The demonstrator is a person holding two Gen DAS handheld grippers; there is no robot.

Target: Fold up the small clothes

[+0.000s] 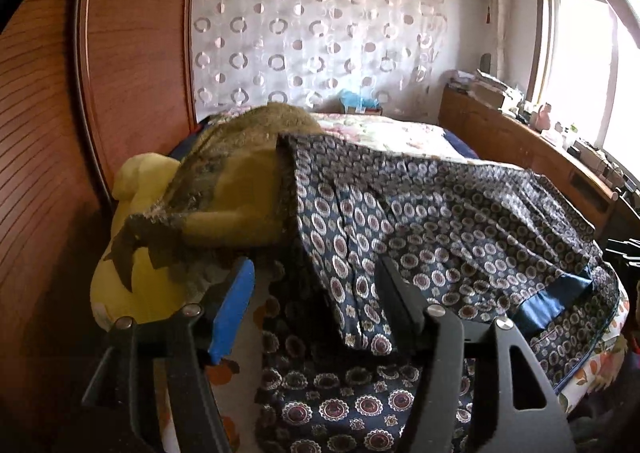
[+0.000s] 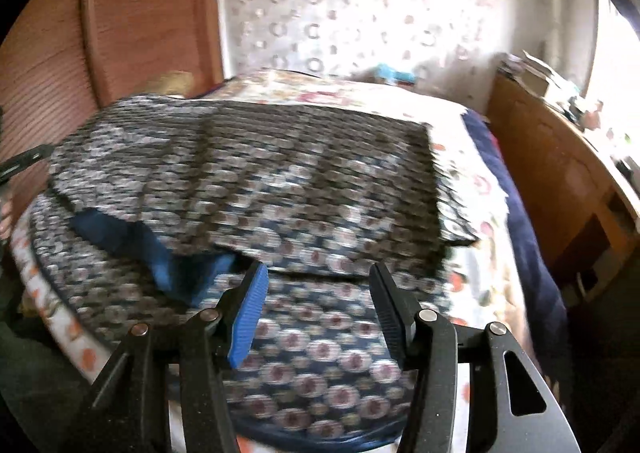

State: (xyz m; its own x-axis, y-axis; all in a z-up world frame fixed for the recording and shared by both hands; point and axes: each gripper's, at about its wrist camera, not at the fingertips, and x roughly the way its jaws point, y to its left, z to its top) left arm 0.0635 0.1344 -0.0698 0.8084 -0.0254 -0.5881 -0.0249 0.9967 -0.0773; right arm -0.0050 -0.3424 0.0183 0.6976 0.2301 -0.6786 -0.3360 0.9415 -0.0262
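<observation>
A dark blue garment printed with round medallions lies spread on the bed, its far half folded over the near half. A plain blue lining shows at the fold's right end. My left gripper is open just above the garment's near left edge, and nothing sits between its pads. The right wrist view is blurred: the same garment fills the bed, with the blue lining at left. My right gripper hovers open over the near layer, holding nothing.
An olive fringed cloth lies over a yellow plush toy at the bed's left, against a wooden wardrobe. A floral bedsheet covers the bed. A cluttered wooden sideboard runs along the right under a bright window.
</observation>
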